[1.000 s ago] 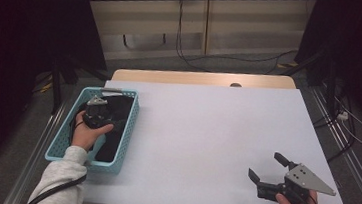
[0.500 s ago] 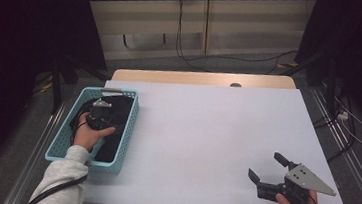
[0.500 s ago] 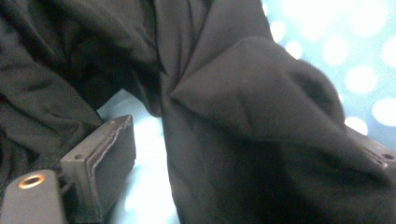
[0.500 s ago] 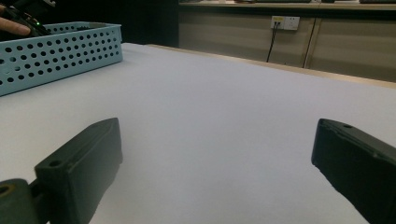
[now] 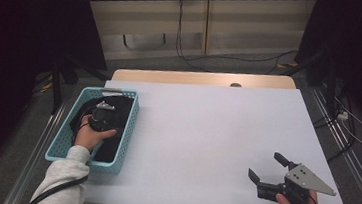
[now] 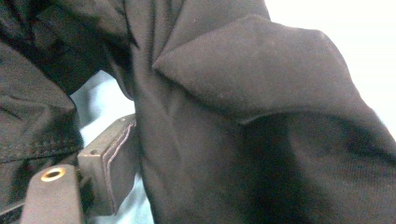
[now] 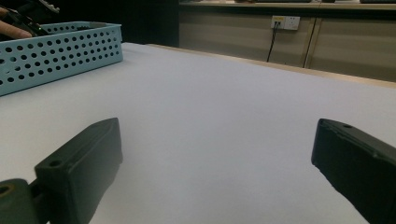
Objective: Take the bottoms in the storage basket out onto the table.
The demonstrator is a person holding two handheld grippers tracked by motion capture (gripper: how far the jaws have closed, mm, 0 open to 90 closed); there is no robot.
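A black cloth [image 5: 119,110] lies bunched in a light blue perforated basket [image 5: 130,127] at the table's left. My left gripper [image 5: 103,116] reaches down into the basket onto the cloth. In the left gripper view a thick fold of the cloth [image 6: 243,116] sits between the jaws; one pad [image 6: 111,168] shows beside it and the other jaw is hidden behind fabric. These jaws have just been closing around the fold. My right gripper [image 5: 266,166] rests near the table's front right, open and with nothing in it [image 7: 215,158].
The white table [image 5: 207,119] stretches between the basket and the right gripper. The basket's wall [image 7: 60,51] shows at the far left in the right gripper view. Cables and wooden panels lie beyond the far edge.
The left hand has shifted slightly inside the basket. The right gripper has not moved.
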